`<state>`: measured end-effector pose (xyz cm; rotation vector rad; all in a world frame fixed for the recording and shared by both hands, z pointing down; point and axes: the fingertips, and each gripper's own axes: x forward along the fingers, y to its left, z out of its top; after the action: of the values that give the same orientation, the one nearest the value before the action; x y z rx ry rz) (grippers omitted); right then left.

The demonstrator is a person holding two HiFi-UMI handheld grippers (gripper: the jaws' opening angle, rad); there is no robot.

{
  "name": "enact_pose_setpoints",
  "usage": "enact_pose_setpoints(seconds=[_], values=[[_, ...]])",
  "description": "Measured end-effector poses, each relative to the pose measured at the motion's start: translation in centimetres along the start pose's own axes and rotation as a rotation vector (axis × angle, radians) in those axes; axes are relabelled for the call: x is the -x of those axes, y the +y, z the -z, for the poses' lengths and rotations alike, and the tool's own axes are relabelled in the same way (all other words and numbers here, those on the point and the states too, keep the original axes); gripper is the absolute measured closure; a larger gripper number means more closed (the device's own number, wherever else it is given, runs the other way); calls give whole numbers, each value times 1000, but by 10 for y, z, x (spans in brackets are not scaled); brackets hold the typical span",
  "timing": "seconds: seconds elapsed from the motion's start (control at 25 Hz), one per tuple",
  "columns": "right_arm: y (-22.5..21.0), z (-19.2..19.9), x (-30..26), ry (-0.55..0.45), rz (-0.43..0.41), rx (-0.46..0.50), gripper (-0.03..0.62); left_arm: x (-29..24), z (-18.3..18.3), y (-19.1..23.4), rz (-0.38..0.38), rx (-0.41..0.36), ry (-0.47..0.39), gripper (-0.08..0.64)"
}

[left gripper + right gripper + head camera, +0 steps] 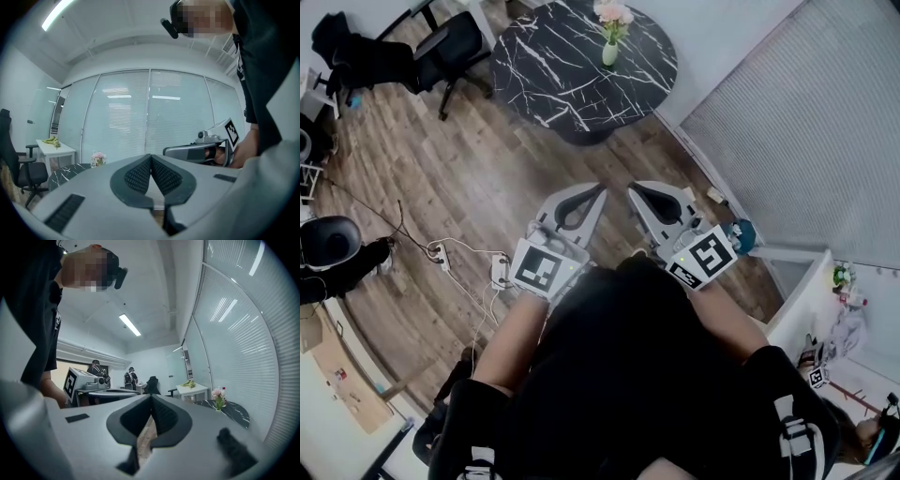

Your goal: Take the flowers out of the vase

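Pink flowers [613,13] stand in a small white vase [609,53] on a round black marble table [553,66] far ahead in the head view. The flowers [98,158] show small at the left of the left gripper view and the flowers [216,393] at the right of the right gripper view. My left gripper [601,190] and right gripper [631,193] are held side by side over the wooden floor, well short of the table. Both are shut with nothing between their jaws.
A black office chair [450,47] stands left of the table. Cables and a power strip [499,270] lie on the floor at my left. A blinds-covered glass wall [806,122] runs along the right. A white side table [55,149] with bananas stands beyond the marble table.
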<state>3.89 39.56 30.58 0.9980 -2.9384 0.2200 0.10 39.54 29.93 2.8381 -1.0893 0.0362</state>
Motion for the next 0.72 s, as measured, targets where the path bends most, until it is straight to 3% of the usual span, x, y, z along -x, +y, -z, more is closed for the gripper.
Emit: enact_pose_setpoints(seconds=[0.48,0.72], values=[[-26,10,-23,3,-31,-10,574,-16,14,28,-32,7,21,548],[-60,4,-42,0,-61,-6,574,-45,7,50,-55,-7,33,548]])
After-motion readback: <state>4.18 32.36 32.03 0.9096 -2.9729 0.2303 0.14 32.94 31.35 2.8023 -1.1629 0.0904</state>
